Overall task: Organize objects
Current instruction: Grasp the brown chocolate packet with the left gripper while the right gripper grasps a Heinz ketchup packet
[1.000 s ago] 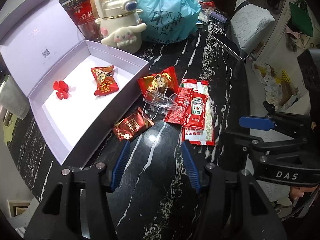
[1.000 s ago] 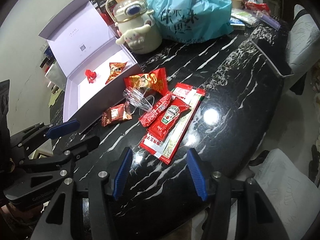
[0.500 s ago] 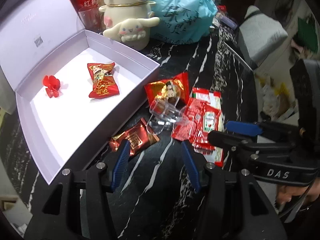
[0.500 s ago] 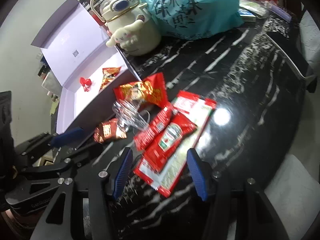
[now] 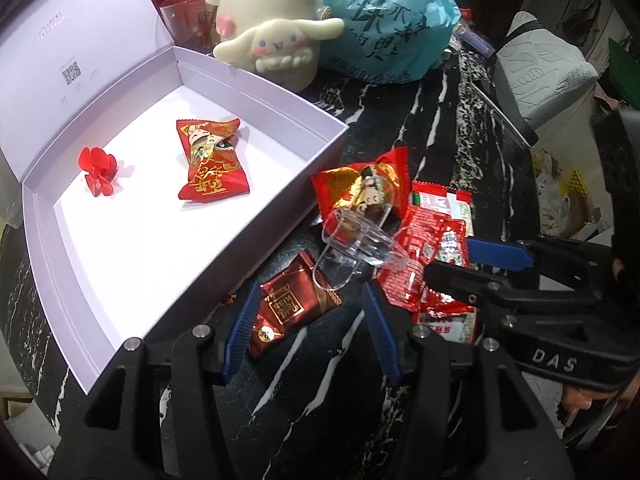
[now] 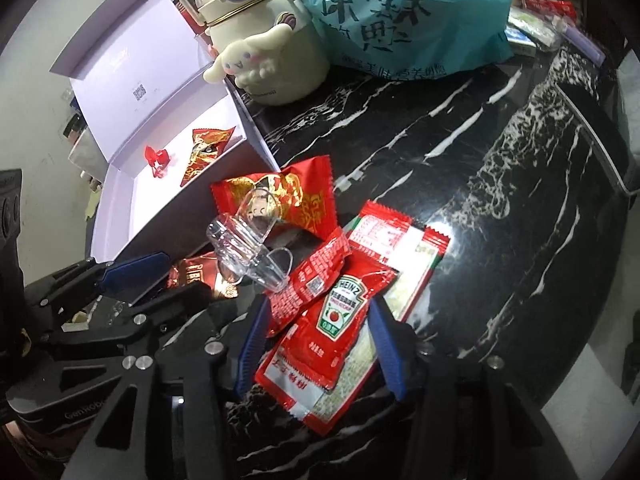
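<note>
A dark red chocolate packet (image 5: 292,308) lies on the black marble table beside the open lavender box (image 5: 280,92). My left gripper (image 5: 312,326) stands open around it, its right pad clear of the wrapper. The box holds a red flower clip (image 5: 98,168) and a red candy packet (image 5: 212,160). A Heinz ketchup packet (image 6: 340,308) lies stacked with a red sachet (image 6: 316,280) and a long white-and-red sachet (image 6: 392,256). My right gripper (image 6: 320,344) straddles the stack, jaws closing, no firm pinch visible. A clear plastic scoop (image 6: 248,248) leans on a red-gold snack packet (image 6: 288,196).
A cream pot with a white plush-dog figure (image 5: 280,44) and a teal plastic bag (image 5: 384,20) stand behind the box. A drinking glass (image 5: 184,24) is at the back left. A chair with a white cushion (image 5: 544,76) sits past the table's right edge.
Both grippers have come down and forward onto the packets. The left now brackets the chocolate packet, the right brackets the ketchup stack, and the right fingers stand a little narrower.
</note>
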Tool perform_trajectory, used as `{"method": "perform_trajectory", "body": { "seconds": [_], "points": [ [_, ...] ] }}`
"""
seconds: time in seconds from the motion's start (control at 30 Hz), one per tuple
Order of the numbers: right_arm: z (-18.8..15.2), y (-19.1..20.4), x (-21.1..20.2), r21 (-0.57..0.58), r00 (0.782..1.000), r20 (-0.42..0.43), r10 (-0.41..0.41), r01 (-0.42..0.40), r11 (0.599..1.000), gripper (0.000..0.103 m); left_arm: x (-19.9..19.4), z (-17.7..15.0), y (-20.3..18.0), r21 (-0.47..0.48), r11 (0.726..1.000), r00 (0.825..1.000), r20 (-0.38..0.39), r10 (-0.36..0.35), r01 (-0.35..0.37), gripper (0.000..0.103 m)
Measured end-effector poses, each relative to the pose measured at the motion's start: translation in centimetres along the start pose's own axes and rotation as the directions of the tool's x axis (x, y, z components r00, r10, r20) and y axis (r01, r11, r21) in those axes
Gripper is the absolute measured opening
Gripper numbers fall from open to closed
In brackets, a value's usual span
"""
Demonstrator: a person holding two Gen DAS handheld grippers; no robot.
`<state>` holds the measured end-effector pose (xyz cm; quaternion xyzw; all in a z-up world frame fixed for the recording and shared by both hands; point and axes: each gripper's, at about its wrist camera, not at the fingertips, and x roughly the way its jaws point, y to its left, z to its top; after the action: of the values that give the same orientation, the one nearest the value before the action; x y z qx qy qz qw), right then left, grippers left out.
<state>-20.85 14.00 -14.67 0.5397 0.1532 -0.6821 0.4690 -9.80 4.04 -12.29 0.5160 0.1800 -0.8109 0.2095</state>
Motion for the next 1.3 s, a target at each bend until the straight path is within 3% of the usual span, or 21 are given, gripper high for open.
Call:
{"method": "perform_trajectory", "body": {
  "seconds": [0.13, 0.3, 0.5, 0.67, 0.73, 0.9, 1.13, 1.3],
  "points": [
    [-0.2, 0.2, -0.1, -0.054, 0.999, 0.018, -0.042, 0.043, 0.998, 0.033, 1.2, 0.1, 0.0, -0.014, 0.999, 0.999, -0.035, 0.035, -0.036, 0.052],
    [-0.2, -0.4, -0.5, -0.050, 0.999, 0.020, -0.028, 0.029, 0.998, 0.023, 2.1, 0.3, 0.0, -0.053, 0.996, 0.996, -0.053, 0.069, -0.071, 0.054],
    [-0.4, -0.5, -0.6, -0.063, 1.000, 0.021, -0.014, 0.015, 0.998, 0.023, 2.8, 0.2, -0.4, -0.065, 0.993, 0.994, -0.051, 0.092, -0.095, 0.066],
    [-0.3, -0.7, -0.7, -0.045, 1.000, 0.019, 0.002, -0.001, 0.999, 0.025, 3.1, 0.0, -1.1, -0.057, 0.989, 0.990, -0.033, 0.136, -0.138, 0.066],
    [-0.3, -0.7, -0.8, -0.046, 1.000, 0.019, 0.008, -0.007, 0.999, 0.027, 2.9, -0.1, -0.4, -0.106, 0.987, 0.993, -0.024, 0.117, -0.119, 0.055],
    [-0.4, -0.8, -0.8, -0.042, 1.000, 0.019, 0.016, -0.015, 0.999, 0.028, 2.4, -0.4, 0.3, -0.134, 0.987, 0.996, -0.020, 0.088, -0.090, 0.049],
    [-0.4, -1.0, -0.9, -0.043, 1.000, 0.008, 0.021, -0.021, 0.999, 0.028, 1.5, -1.6, 0.8, -0.166, 0.986, 0.998, -0.066, 0.016, -0.027, 0.048],
    [-0.5, -1.1, -1.0, -0.032, 1.000, -0.002, 0.021, -0.021, 0.999, 0.030, 0.3, -2.7, 0.7, -0.167, 0.986, 0.996, -0.083, 0.008, -0.022, 0.048]
  ]
}}
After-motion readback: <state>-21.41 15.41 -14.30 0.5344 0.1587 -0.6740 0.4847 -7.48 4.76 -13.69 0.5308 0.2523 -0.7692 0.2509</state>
